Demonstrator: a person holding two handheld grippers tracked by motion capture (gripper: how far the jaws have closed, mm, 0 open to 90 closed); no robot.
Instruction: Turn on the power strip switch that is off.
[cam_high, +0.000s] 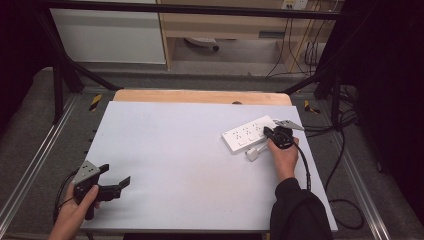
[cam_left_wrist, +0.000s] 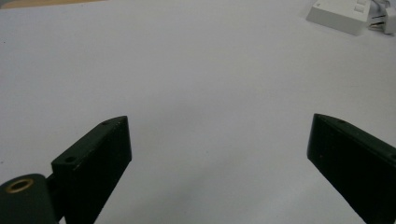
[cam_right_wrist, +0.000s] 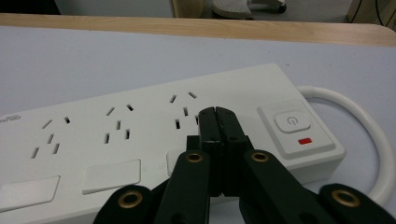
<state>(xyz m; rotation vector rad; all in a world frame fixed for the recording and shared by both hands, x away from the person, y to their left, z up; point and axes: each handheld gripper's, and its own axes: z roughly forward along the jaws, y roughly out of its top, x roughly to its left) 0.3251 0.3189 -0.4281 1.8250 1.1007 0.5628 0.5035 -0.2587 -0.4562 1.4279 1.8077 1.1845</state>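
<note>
white plastic power strip (cam_high: 248, 133) with a rocker switch (cam_right_wrist: 293, 125) lies flat at the far right of the pale grey table (cam_high: 170, 165), with a small white plug (cam_high: 253, 153) just beside its near edge. right gripper (cam_right_wrist: 218, 122) has its jaws pressed together with nothing between them, tips over the strip top beside the switch. risk: closed tips slip off the smooth casing or shove the unanchored strip sideways if pushed at an angle. right hand (cam_high: 283, 157) reaches forward, forearm extended. left gripper (cam_high: 114, 179) is at the near left corner, jaws spread wide and empty, aimed across the bare table.
</note>
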